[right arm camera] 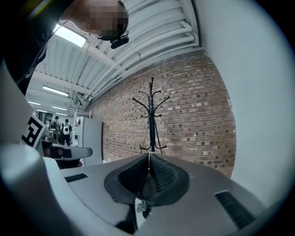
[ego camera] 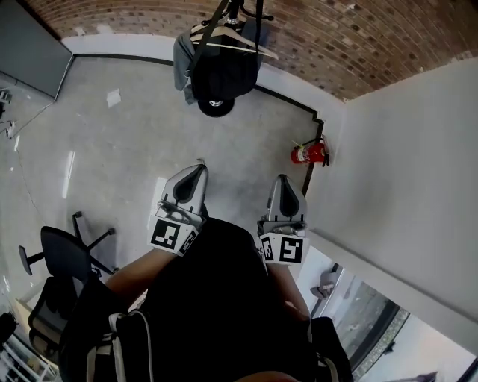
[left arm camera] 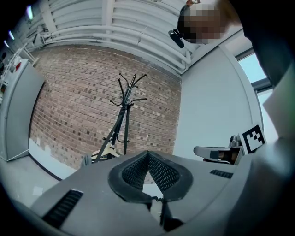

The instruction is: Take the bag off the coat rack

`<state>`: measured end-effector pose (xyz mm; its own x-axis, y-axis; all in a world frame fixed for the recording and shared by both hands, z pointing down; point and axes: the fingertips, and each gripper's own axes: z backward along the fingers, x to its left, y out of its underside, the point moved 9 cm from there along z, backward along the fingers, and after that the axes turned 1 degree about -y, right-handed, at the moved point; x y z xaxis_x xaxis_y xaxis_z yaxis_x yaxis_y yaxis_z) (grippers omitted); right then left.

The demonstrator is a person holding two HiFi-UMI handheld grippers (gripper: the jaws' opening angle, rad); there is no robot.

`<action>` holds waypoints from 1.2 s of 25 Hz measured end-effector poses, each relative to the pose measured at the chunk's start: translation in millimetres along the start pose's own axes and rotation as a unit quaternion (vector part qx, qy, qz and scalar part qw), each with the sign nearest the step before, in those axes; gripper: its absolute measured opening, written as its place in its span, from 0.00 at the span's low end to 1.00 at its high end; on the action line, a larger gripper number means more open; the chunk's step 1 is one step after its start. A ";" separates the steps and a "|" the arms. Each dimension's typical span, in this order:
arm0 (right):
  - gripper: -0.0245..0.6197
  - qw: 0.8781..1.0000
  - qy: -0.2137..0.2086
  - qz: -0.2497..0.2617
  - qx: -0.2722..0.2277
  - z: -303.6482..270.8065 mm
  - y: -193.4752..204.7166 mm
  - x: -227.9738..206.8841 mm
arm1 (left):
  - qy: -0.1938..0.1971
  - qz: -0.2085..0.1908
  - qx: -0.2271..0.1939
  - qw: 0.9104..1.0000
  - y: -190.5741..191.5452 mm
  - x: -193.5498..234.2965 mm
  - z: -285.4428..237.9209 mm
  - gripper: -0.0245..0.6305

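A black bag (ego camera: 224, 74) hangs on the black coat rack (ego camera: 237, 9) by the brick wall, next to a grey garment (ego camera: 183, 63) and a white hanger (ego camera: 235, 41). Both grippers are held level in front of me, well short of the rack. My left gripper (ego camera: 200, 163) is shut with nothing in it, and so is my right gripper (ego camera: 282, 177). The left gripper view shows the rack (left arm camera: 126, 106) beyond the closed left gripper (left arm camera: 147, 154), with the bag hidden behind the gripper body. In the right gripper view the rack (right arm camera: 151, 115) stands straight ahead of the right gripper (right arm camera: 148, 156).
A red fire extinguisher (ego camera: 310, 154) sits at the foot of the white wall (ego camera: 403, 186) on the right. A black office chair (ego camera: 63, 257) is at my left. A dark panel (ego camera: 26, 45) stands at the far left. Bare grey floor (ego camera: 127, 149) lies between me and the rack.
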<state>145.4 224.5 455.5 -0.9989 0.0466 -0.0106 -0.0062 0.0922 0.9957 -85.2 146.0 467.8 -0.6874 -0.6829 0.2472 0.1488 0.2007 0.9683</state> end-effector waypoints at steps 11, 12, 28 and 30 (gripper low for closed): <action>0.07 1.000 -0.027 -0.006 -0.001 -113.1 -21.3 0.4 | -0.043 0.002 -0.014 0.999 -28.5 67.6 -49.3 0.07; 0.07 1.000 -0.028 -0.005 -0.002 -123.3 -21.6 1.4 | -0.045 0.004 -0.017 0.999 -31.7 74.0 -53.2 0.07; 0.07 0.999 0.049 0.001 -0.016 -214.5 -57.1 -11.0 | -0.030 0.035 -0.011 0.999 -45.7 142.2 -104.7 0.07; 0.07 0.999 0.047 0.008 -0.023 -227.0 -65.3 -9.7 | -0.018 0.035 -0.024 0.999 -51.5 150.0 -115.8 0.07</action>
<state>144.8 -7.7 411.5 -0.9988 -0.0467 0.0127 0.0105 0.0469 0.9988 -113.7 -48.1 459.2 -0.6992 -0.6427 0.3132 0.2310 0.2115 0.9497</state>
